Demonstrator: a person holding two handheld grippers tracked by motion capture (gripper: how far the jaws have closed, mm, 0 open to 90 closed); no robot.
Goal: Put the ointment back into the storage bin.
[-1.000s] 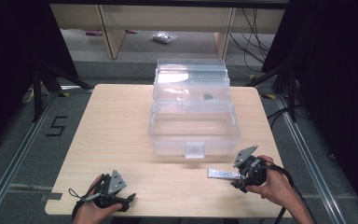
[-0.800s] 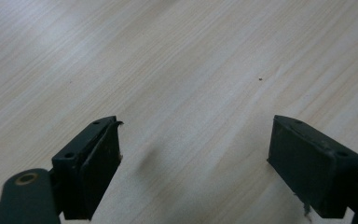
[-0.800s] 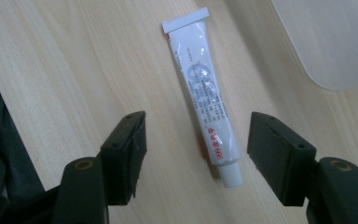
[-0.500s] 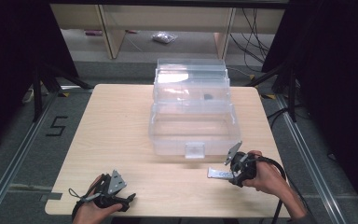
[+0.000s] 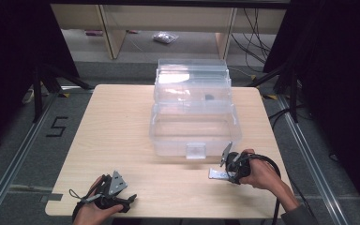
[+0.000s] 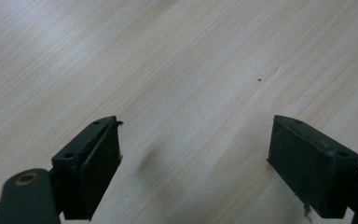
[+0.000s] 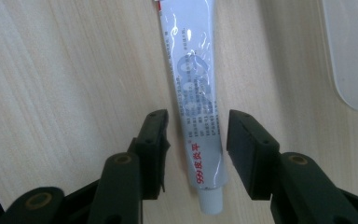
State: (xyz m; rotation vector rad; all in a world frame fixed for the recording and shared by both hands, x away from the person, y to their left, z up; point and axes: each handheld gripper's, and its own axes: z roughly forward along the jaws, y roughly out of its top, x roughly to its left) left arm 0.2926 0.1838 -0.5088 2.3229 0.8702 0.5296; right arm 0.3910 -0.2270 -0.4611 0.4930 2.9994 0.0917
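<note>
At the lower left of the high view my left tongs [image 5: 130,199] rest low on the desk [image 5: 117,126], idle. In the left gripper view the jaws stand spread wide, with bare wood between them.

In the middle of the high view the clear box [image 5: 193,110] sits open, its lid tipped back toward the upper part of the frame. I can make out one small dark thing inside; the rest looks empty.

At the lower right my right tongs [image 5: 223,174] are down over the tube [image 5: 217,174], which lies flat on the desk just in front of the box's near right corner. In the right gripper view the tube [image 7: 196,100] runs up the middle of the frame, cap end at the bottom. The jaws straddle its lower part and have just been closing. A sliver of wood shows on each side, so the pads [image 7: 244,151] are not yet pressing.

I judge the work barely begun. The reach is done. Left are the pinch, the lift, and probably carrying the tube into the box.
</note>
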